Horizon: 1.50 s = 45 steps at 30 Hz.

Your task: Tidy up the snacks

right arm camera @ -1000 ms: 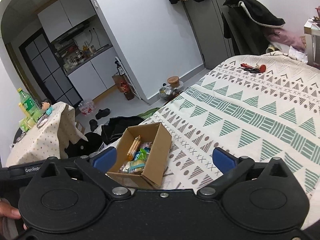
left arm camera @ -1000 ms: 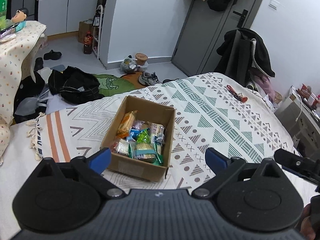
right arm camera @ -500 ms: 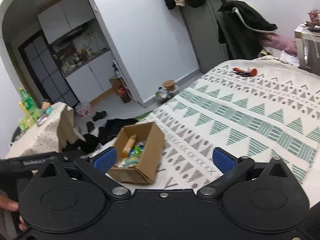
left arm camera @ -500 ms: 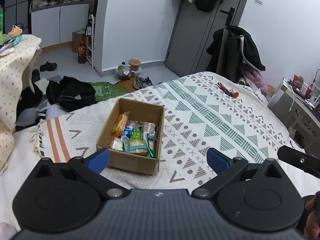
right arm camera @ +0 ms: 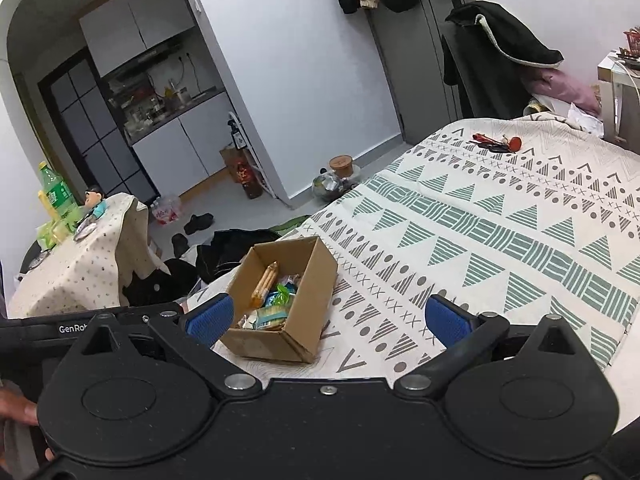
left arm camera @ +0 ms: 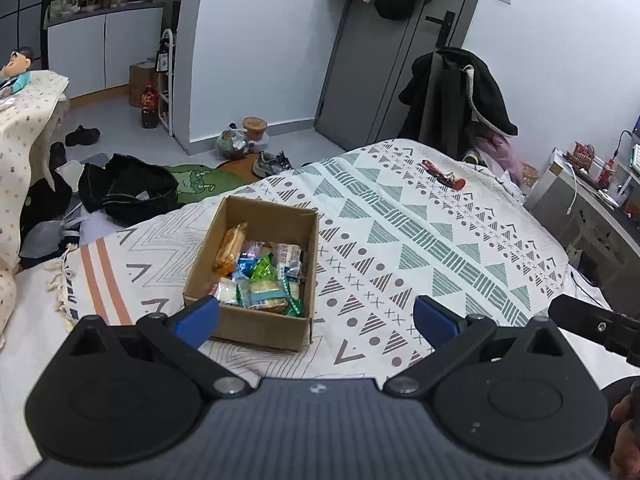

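An open cardboard box [left arm camera: 256, 326] sits on the patterned bed cover, also in the right wrist view [right arm camera: 310, 276]. Inside lie several wrapped snacks [left arm camera: 262, 274], among them a long orange packet [left arm camera: 230, 248] against the left wall; they also show in the right wrist view [right arm camera: 272, 300]. My left gripper [left arm camera: 316, 318] is open and empty, held above and short of the box. My right gripper [right arm camera: 328, 318] is open and empty, to the right of the box and above the bed.
The patterned bed cover [left arm camera: 420, 240] stretches right of the box. A small red object [left arm camera: 442, 172] lies near its far edge. Clothes and shoes [left arm camera: 132, 188] litter the floor beyond. A cloth-covered table [right arm camera: 76, 264] stands left. A desk [left arm camera: 592, 200] is right.
Both grippers have drawn back and up from the box, which now looks smaller and farther off. Both stay open and empty. The box has not moved.
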### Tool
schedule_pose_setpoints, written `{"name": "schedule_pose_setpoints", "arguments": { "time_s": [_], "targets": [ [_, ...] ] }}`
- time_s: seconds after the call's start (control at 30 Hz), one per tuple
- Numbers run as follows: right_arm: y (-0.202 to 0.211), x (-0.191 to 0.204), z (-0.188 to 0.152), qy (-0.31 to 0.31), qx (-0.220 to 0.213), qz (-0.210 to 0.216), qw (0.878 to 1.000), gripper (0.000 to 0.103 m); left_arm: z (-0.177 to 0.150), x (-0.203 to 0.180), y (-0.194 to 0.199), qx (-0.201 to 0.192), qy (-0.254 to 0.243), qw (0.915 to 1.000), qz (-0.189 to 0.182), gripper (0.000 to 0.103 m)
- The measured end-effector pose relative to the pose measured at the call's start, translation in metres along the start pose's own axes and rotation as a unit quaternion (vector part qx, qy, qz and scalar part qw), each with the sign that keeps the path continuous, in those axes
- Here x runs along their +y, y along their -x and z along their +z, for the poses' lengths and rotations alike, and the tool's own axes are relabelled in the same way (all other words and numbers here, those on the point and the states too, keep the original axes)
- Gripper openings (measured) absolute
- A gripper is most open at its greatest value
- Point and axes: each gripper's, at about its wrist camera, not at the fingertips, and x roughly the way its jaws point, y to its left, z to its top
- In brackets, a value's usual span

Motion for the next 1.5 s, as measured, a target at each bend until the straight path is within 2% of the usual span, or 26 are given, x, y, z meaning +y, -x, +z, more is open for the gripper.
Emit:
{"name": "schedule_pose_setpoints", "arguments": {
  "time_s": [0.93, 1.5],
  "targets": [
    [-0.003, -0.001, -0.005, 0.003, 0.009, -0.009, 1.000, 0.103, -0.004, 0.003, 0.001, 0.005, -0.016, 0.9998, 0.003, 0.103],
    [-0.001, -0.011, -0.007, -0.017, 0.008, -0.010, 1.000, 0.103, -0.005, 0.000, 0.005, 0.005, -0.023, 0.9996, 0.014, 0.103]
  ]
}}
